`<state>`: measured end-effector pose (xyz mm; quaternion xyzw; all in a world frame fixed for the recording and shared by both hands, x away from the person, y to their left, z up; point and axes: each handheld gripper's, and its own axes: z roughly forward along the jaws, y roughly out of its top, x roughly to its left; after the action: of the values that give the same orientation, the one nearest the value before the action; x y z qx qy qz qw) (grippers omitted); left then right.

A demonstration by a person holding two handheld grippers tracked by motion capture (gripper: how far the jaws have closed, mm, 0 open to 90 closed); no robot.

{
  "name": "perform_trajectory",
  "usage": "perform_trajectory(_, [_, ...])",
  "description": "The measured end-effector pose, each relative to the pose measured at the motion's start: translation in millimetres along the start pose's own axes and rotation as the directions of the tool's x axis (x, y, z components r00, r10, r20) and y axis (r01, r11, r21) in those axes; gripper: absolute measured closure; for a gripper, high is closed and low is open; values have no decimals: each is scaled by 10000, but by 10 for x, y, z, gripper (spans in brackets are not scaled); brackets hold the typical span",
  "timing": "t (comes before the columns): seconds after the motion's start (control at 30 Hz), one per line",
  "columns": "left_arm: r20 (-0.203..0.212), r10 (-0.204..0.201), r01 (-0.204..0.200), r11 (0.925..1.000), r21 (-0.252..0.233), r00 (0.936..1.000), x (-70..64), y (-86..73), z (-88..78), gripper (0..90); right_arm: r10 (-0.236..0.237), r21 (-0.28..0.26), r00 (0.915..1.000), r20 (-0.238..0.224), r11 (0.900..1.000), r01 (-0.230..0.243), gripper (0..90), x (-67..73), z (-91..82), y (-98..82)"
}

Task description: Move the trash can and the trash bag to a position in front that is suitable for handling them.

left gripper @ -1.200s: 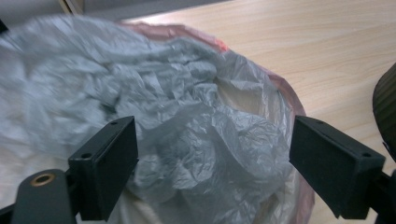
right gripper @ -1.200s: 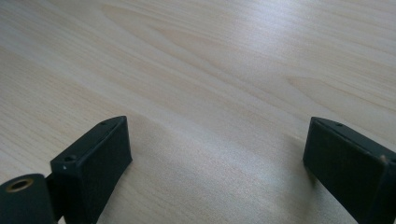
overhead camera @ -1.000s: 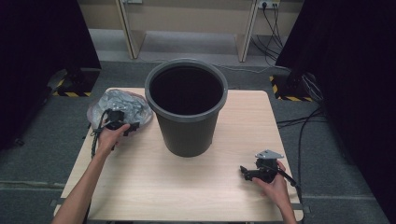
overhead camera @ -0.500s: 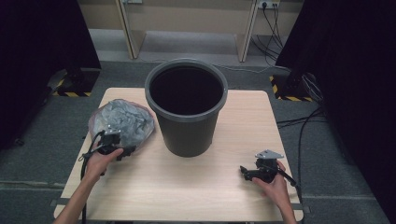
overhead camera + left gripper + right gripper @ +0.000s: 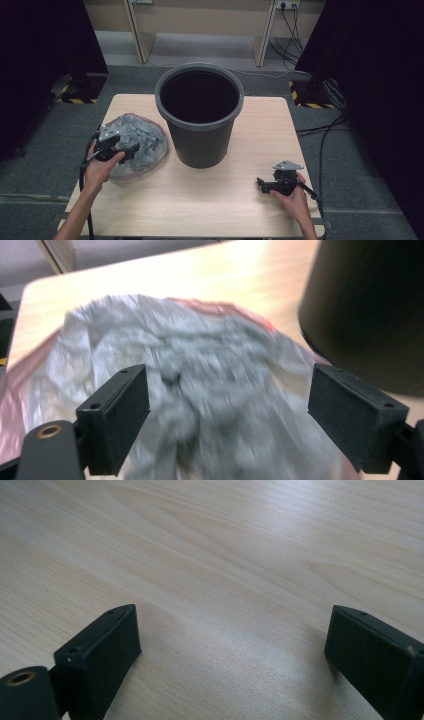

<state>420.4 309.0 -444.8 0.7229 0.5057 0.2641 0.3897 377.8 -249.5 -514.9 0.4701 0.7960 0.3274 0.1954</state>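
Observation:
A crumpled grey plastic bag (image 5: 135, 142) with a pinkish edge lies on the left of the wooden table (image 5: 230, 200), beside a tall dark grey bin (image 5: 200, 115). My left gripper (image 5: 131, 149) is at the bag's near-left side, open, its jaws wide apart over the grey plastic (image 5: 200, 390). In the left gripper view the bin's wall (image 5: 370, 305) rises at the right. My right gripper (image 5: 261, 184) rests low over bare wood near the table's front right, open and holding nothing (image 5: 232, 650).
The bin stands at the table's middle, its mouth open and dark inside. Black curtains hang on both sides. Cables run over the grey carpet at the right (image 5: 325, 130). Yellow-black striped stand bases (image 5: 75, 100) sit on the floor past the table's far corners.
My left gripper has pulled back toward the table's front and left, coming off the top of the bag to its near side. The right gripper has stayed put.

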Motion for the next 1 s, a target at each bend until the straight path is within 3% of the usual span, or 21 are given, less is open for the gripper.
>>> perform_trajectory(0.27, [-696,-362,380,9990,244,9969,209,220,465,151,-7,-4,10000,3,10000,7,79,0,1,0])
perform_trajectory(0.37, [-783,-220,286,9961,837,9967,245,212,612,150,-8,-4,10000,4,10000,8,79,0,1,0])
perform_trajectory(0.5, [-544,-220,308,9858,1653,9983,194,77,725,150,-9,-6,10000,4,10000,9,79,0,1,0])
perform_trajectory(0.6, [-334,-374,431,9813,1875,9987,160,-37,730,150,-45,-21,10000,9,10000,45,77,-3,4,1])
perform_trajectory(0.7, [-73,-290,299,9803,1953,9996,104,-114,665,150,-50,-18,10000,5,10000,50,76,-3,5,2])
perform_trajectory(0.83, [207,-57,18,9834,1817,9998,21,-166,521,150,-48,-16,10000,5,10000,48,76,-3,5,2])
perform_trajectory(1.0, [510,-41,-42,9867,1623,9987,-79,-266,374,152,-51,-17,10000,6,10000,51,76,-3,5,2])
